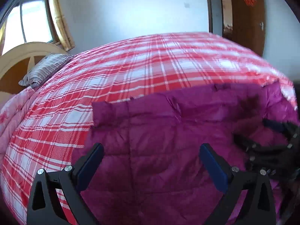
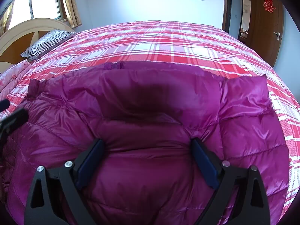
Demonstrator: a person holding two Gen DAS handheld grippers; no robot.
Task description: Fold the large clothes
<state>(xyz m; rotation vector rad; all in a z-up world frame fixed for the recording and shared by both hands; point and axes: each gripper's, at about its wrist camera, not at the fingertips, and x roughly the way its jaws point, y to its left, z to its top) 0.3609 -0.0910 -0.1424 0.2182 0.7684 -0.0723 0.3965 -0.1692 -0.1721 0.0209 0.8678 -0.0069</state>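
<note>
A magenta quilted down jacket (image 2: 159,97) lies spread on the bed, its hem and one sleeve (image 2: 245,97) toward the far side. My right gripper (image 2: 147,142) points down into the jacket's middle. Its jaws stand wide and a puffy fold bulges up between the blue pads (image 2: 204,165). My left gripper (image 1: 151,148) hovers open over the jacket (image 1: 168,131) near its left edge, with nothing between its fingers. In the left wrist view the right gripper (image 1: 262,135) shows blurred at the far right. The left gripper (image 2: 13,115) shows as a dark blur at the left edge of the right wrist view.
The bed wears a red-and-white plaid cover (image 2: 159,41). A striped pillow (image 2: 46,43) lies by the curved wooden headboard (image 2: 22,31) at the left. A pink quilt (image 1: 11,116) is bunched at the bed's left edge. A wooden door (image 2: 266,28) stands beyond the bed at the right.
</note>
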